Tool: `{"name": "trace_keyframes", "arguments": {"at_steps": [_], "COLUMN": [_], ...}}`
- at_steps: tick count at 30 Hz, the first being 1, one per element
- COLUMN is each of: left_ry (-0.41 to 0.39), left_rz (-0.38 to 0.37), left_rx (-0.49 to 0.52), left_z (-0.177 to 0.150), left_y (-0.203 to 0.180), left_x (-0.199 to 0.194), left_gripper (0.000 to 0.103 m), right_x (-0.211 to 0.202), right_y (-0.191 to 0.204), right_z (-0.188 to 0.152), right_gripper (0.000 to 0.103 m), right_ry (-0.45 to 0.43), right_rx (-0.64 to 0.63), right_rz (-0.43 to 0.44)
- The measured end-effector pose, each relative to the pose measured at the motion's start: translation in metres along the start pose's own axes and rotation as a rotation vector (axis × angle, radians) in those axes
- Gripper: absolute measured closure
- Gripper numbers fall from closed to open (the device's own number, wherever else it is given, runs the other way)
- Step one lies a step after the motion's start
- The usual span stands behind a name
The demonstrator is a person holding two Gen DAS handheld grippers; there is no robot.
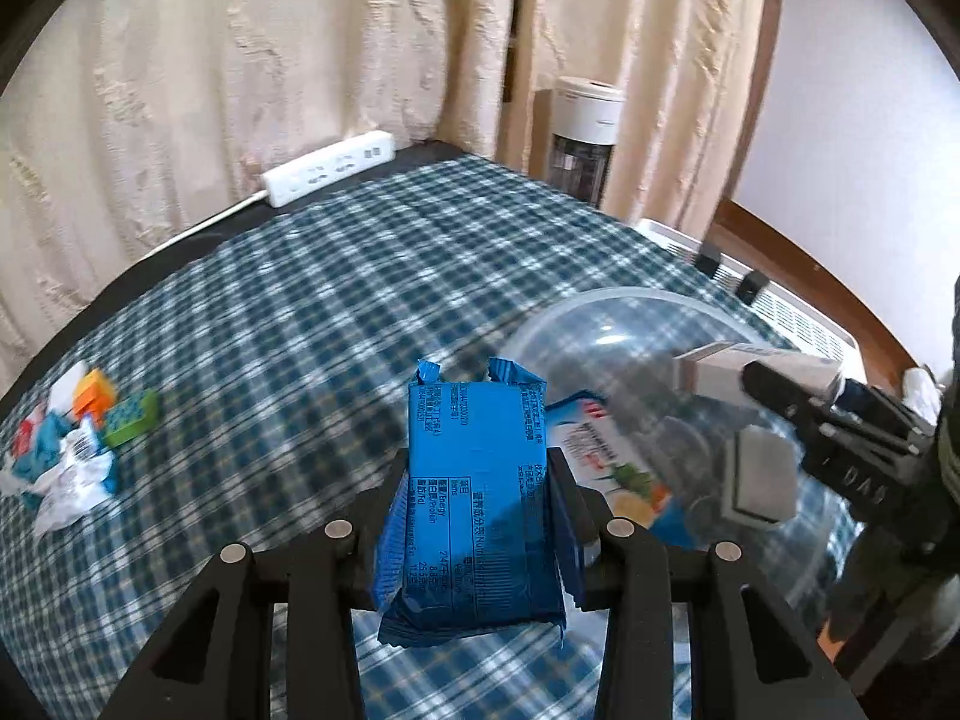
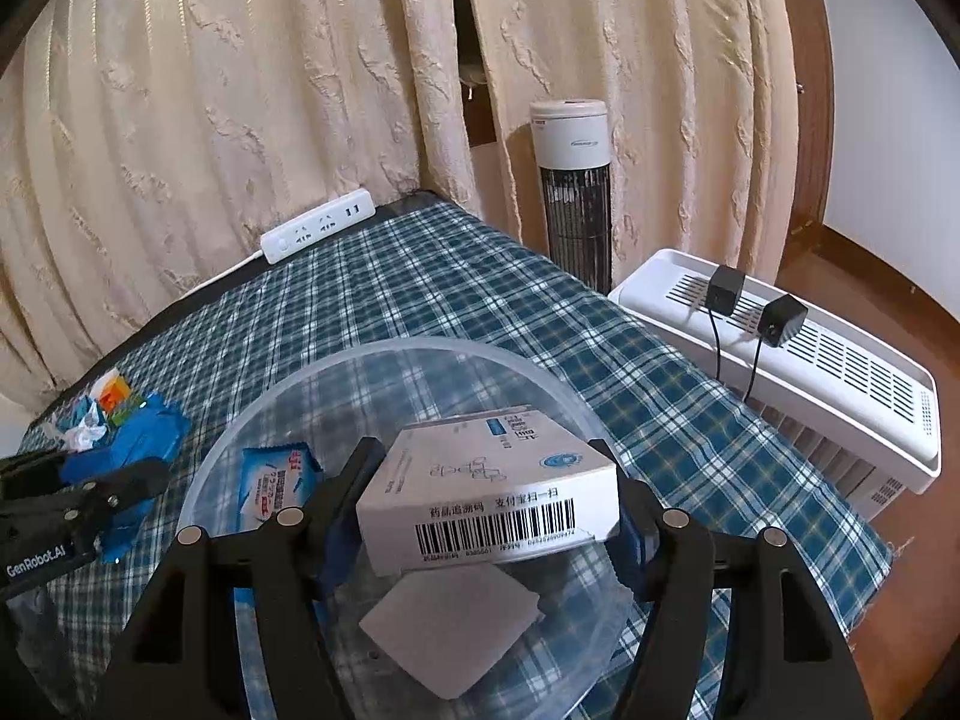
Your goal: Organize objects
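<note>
A blue snack packet (image 1: 477, 504) was clamped between the fingers of the left gripper (image 1: 480, 480), low in the centre of the left wrist view; its long axis ran away from the camera, with the torn end pointing up the frame. In the right wrist view, a white barcoded box (image 2: 492, 486) was pinched by the right gripper (image 2: 498, 480), its long side lying across the frame, held above a clear plastic bowl (image 2: 288, 384). A light blue wipes pack (image 2: 276, 480) and a flat grey square (image 2: 456, 630) were seen inside the bowl. Small wrappers and blocks (image 1: 78, 438) were heaped at the left edge of the checked tablecloth (image 1: 336, 300). A white power strip (image 1: 330, 168) lay at the upper left.
</note>
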State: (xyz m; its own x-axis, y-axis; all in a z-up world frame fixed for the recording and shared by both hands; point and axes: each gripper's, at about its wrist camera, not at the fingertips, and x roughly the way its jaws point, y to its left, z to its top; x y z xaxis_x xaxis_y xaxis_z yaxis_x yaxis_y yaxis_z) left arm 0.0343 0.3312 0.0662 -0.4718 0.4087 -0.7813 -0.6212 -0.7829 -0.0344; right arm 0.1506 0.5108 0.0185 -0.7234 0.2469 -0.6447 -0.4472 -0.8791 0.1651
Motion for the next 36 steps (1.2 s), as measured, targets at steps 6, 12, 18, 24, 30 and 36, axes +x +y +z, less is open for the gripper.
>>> {"name": "trace_keyframes", "arguments": {"at_steps": [6,12,18,24,30,36], "left_ry": [0.015,0.008,-0.027,-0.016,-0.008,-0.012], "left_rz": [-0.03,-0.055,-0.065,-0.028,0.011,0.07], "left_rx": [0.039,0.058,0.034,-0.002,-0.03,-0.042], "left_z": [0.009,0.019,0.022,0.017,0.006,-0.003], "left_y": [-0.017,-0.028,-0.023,-0.007,0.008,0.023], "left_x": [0.011,0.017,0.013,0.014,0.011,0.011], "left_gripper": [0.059,0.056,0.025,0.025,0.024,0.023], "right_x": [0.0,0.002,0.002,0.006,0.011,0.008], "right_y": [-0.001,-0.003,-0.001,0.004,0.017,0.018], "right_z": [-0.005,-0.007,-0.007,-0.006,-0.005,-0.004], "right_gripper": [0.035,0.035,0.035,0.035,0.035,0.035], "right_ry": [0.006,0.006,0.009,0.02,0.032,0.019], "right_rx": [0.006,0.023,0.026,0.024,-0.012,-0.038], "right_rz": [0.006,0.009,0.022,0.043,0.062,0.027]}}
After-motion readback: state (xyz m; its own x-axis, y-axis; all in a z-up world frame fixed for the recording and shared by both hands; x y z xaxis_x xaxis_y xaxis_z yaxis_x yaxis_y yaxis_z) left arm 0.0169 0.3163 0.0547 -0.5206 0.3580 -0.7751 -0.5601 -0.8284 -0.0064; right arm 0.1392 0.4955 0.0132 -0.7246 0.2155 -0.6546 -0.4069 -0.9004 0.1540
